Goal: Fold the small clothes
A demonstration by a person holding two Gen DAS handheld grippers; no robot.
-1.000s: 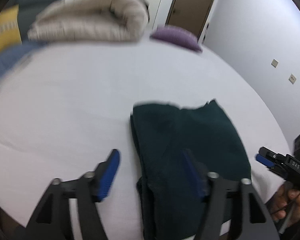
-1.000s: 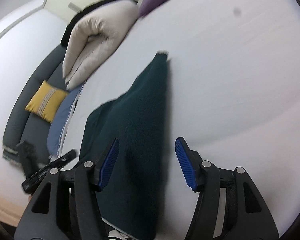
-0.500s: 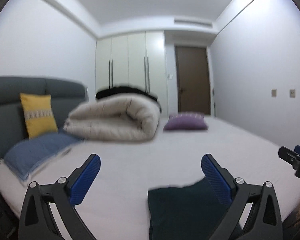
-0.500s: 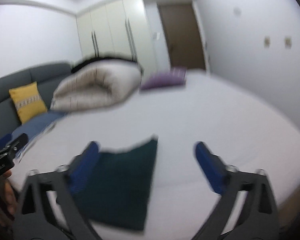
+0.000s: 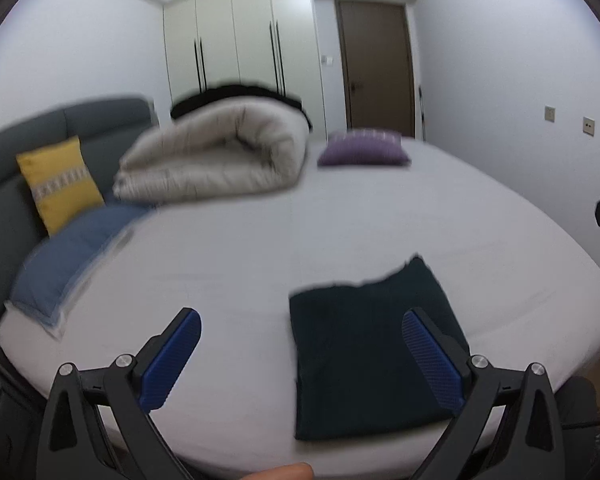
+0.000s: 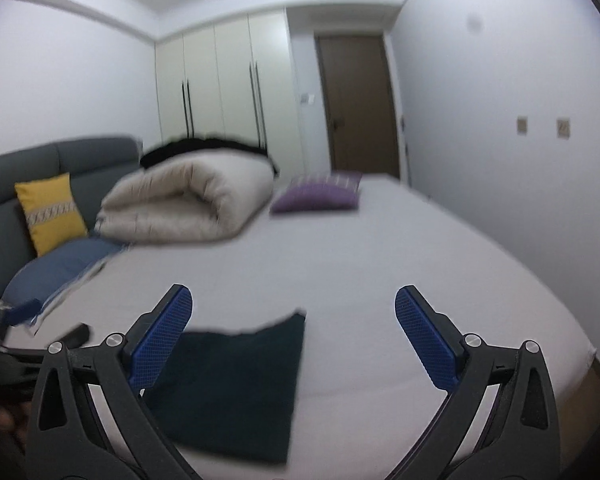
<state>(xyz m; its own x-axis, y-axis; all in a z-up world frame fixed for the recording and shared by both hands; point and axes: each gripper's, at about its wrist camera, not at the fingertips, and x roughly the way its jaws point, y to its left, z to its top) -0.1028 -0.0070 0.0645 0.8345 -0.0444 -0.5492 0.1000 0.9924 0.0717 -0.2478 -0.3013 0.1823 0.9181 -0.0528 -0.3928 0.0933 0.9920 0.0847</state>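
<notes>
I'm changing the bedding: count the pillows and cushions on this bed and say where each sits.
3. Yellow cushion against the grey headboard; blue pillow flat in front of it; purple cushion at the far edge beside the rolled duvet, which may hide more.

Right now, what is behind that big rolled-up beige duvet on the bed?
Behind the rolled beige duvet a strip of something black shows above its top, with tall cream wardrobe doors beyond. The duvet covers the rest of the black thing.

- The folded dark green garment point(image 5: 364, 356) is matt, soft-looking cloth.
- The bed point(image 5: 340, 216) wears a smooth, pale cloth sheet.
- Both tongs point(image 5: 300, 360) have matt black plastic arms with silvery metal rivets; their blue pads point(image 6: 424, 340) are finely ribbed.
- The rolled duvet point(image 5: 216, 152) looks puffy and matt.
- The door point(image 6: 356, 104) is brown wood.
</notes>
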